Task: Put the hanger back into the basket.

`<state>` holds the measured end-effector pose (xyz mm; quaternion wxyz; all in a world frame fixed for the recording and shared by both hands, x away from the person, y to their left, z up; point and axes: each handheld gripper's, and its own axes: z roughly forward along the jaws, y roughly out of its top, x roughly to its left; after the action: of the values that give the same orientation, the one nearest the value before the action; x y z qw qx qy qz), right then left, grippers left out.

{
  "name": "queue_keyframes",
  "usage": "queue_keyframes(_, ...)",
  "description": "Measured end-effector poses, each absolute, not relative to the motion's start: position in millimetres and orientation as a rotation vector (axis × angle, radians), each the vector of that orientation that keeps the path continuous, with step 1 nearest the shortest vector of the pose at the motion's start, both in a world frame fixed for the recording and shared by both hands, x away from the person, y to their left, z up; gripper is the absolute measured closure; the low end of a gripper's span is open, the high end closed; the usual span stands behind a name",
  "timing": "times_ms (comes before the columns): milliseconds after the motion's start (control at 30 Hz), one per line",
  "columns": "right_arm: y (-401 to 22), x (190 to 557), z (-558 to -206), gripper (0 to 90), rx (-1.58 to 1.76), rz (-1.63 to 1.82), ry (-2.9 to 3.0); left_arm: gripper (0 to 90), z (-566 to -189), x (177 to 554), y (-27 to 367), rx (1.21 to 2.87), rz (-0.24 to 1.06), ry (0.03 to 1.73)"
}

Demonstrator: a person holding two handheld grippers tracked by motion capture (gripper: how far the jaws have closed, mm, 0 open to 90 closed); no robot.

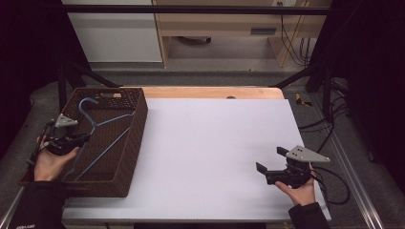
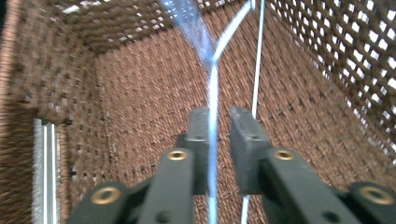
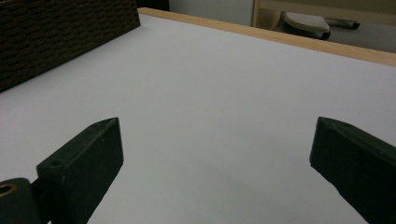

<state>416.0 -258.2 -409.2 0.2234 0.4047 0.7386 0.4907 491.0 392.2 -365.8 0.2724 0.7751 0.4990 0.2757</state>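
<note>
Jaws of my left gripper (image 2: 219, 140) nearly closed around the blue wire hanger (image 2: 213, 93), hanger lying inside the brown wicker basket (image 1: 136, 126), my right gripper (image 1: 270, 160) spread wide, holding nothing, above the white table (image 1: 215, 138).

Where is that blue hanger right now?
In the high view, the blue hanger lies inside the brown woven basket at the table's left side. The left gripper reaches into the basket, its jaws either side of the hanger's wire.
</note>
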Motion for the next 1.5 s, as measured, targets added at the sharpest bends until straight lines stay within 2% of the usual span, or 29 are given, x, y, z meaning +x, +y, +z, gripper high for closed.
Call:
queue_keyframes(100,-259,415,-408,3.1,1.123,1.370,2.021,63.1,-355,484,393,2.022,0.735,1.333)
queue_keyframes(133,-259,415,-408,3.1,1.123,1.370,2.021,63.1,-350,479,392,1.984,0.730,1.318)
queue_keyframes(167,-261,415,-407,3.1,1.122,1.375,2.016,55.3,-343,472,389,1.924,0.727,1.294)
queue_keyframes(233,-261,415,-407,3.1,1.125,1.381,2.010,49.1,-339,467,386,1.897,0.731,1.266)
queue_keyframes(267,-261,415,-407,3.1,1.125,1.381,2.010,49.1,-335,463,383,1.877,0.731,1.240)
queue_keyframes(333,-261,414,-406,3.1,1.121,1.384,2.007,41.5,-330,455,376,1.824,0.711,1.197)
queue_keyframes(633,-262,414,-406,3.0,1.121,1.391,2.001,15.0,-325,427,327,1.741,0.665,1.026)
queue_keyframes(1000,-263,413,-405,2.6,1.119,1.410,1.988,8.9,-346,408,263,1.756,0.593,0.868)
queue_keyframes(1500,-268,411,-408,2.4,1.119,1.412,1.985,8.9,-386,410,240,1.815,0.545,0.864)
